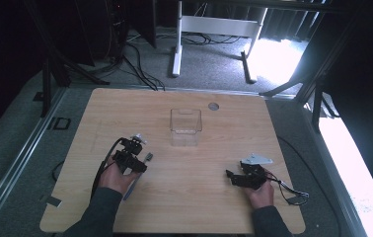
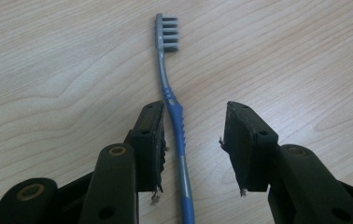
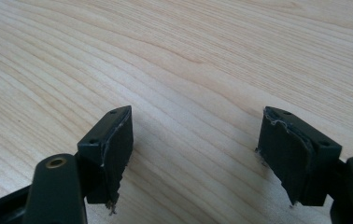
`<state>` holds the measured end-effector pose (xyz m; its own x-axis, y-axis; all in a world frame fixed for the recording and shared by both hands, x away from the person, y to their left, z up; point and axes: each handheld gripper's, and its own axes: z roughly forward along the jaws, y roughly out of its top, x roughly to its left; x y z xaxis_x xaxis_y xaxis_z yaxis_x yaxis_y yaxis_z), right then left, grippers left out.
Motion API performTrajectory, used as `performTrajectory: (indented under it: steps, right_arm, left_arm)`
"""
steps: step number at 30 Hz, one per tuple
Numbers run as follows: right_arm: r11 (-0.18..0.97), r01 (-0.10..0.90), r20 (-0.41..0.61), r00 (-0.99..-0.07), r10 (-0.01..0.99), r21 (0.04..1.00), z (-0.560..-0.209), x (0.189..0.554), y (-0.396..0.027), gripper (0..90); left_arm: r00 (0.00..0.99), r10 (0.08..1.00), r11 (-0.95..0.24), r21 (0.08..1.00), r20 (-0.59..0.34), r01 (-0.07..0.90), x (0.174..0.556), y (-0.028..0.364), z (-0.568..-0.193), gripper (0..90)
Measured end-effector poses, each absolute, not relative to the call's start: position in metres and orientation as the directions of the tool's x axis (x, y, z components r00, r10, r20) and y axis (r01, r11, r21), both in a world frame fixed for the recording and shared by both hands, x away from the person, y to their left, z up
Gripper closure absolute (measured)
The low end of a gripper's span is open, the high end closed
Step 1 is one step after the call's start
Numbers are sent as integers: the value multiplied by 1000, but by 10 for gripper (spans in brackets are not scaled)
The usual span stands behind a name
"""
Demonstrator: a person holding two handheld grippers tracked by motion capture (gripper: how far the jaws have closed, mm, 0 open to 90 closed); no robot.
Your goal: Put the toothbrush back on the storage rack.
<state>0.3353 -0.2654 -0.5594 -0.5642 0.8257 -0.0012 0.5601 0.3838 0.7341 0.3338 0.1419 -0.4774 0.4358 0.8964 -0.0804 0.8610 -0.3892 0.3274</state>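
Left gripper (image 2: 193, 144) stands half open over a toothbrush (image 2: 177, 121) that lies flat on the table (image 1: 184, 207) near its left edge; one pad is almost at the blue handle and the other is well apart, so nothing is gripped yet, and the right gripper (image 3: 195, 158) rests wide open and empty near the right front corner. I judge the toothbrush light, stiff and thin, with a smooth plastic handle that may slip or roll. The ribbed blue part behind the grey neck seems the best place to hold, not the bristles.
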Motion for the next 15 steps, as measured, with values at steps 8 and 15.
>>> performTrajectory:
  steps: [8,15]
  right_arm:
    - [385,560,-2,-565,825,734,-559,335,-265,263]
    - [384,560,-2,-565,825,734,-559,335,-265,263]
  left_arm:
    - [425,903,-391,287,-66,875,337,138,-484,605]
    - [419,906,-390,258,-65,884,341,136,-489,606]
